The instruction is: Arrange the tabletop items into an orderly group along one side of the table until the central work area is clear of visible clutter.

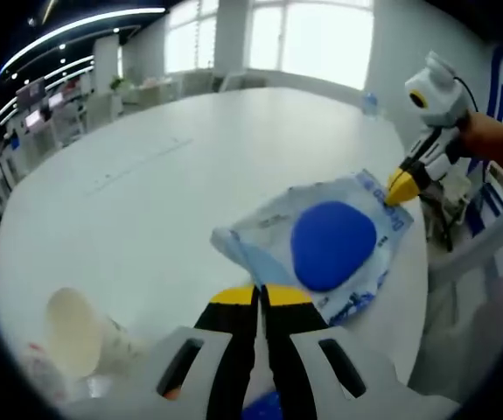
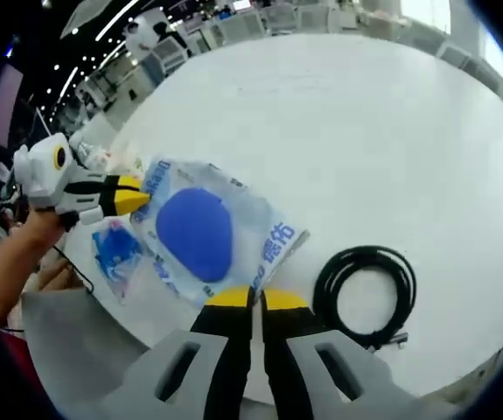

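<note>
In the left gripper view, rows of desks and chairs run under ceiling light strips at far left, with bright windows behind. A paper cup [image 1: 74, 332] lies on its side on the white round table [image 1: 190, 175]. The left gripper [image 1: 259, 297] pinches the near edge of a clear packet with a blue disc [image 1: 331, 245], jaws closed on it; the right gripper [image 1: 401, 186] clamps the far corner. In the right gripper view, a second blue packet [image 2: 115, 249] lies just beside the first, and a coiled black cable [image 2: 365, 293] rests at right, near the table's edge.
</note>
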Demonstrator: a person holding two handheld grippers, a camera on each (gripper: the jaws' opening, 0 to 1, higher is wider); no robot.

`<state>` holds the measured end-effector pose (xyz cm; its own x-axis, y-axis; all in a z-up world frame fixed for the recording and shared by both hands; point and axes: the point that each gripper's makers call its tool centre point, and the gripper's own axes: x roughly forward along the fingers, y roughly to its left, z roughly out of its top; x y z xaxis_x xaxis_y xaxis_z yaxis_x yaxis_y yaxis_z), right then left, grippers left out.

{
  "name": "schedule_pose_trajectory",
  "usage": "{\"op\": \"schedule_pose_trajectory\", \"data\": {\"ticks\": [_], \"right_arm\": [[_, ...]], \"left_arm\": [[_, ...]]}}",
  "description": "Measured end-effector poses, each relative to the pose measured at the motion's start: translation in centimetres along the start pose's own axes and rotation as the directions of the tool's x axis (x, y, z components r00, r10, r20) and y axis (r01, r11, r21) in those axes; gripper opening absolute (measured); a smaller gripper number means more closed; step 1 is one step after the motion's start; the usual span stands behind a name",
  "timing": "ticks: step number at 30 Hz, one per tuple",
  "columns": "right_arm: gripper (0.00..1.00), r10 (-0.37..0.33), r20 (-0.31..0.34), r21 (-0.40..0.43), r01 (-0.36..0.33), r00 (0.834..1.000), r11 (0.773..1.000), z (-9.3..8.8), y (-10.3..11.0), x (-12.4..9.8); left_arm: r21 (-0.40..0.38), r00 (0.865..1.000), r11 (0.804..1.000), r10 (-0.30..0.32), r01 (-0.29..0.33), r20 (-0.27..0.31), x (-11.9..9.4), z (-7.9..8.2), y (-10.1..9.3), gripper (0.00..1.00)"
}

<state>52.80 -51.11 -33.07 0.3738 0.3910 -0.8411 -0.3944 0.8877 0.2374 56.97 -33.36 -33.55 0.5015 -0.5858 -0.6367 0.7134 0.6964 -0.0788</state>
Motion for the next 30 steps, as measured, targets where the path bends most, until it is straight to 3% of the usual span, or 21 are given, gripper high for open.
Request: {"op": "schedule_pose_trajectory", "data": {"ticks": [11,25,30], "right_arm": [[0.02,0.058,0.034,-0.098,-0.054,0.998,0.994,4.6,0.9,1.2],[0.02,0.106,0.065,-0.145,-0.095,0.992,0.985,8.4,0.9,2.1],[0.02,0.119,0.044,-0.177,-0.109,0.992,0.978,9.2,0.8,3.2]], "left_arm": [[-0.080,0.995,0.992,0.097,-0.096,0.007,-1.7,-0.6,2.2,0.00],[-0.135,0.983,0.974,0.185,-0.181,0.018,-1.8,0.7,4.7,0.00],[-0.155,0.976,0.964,0.218,-0.216,-0.007,-1.5,0.7,5.5,0.00]]}}
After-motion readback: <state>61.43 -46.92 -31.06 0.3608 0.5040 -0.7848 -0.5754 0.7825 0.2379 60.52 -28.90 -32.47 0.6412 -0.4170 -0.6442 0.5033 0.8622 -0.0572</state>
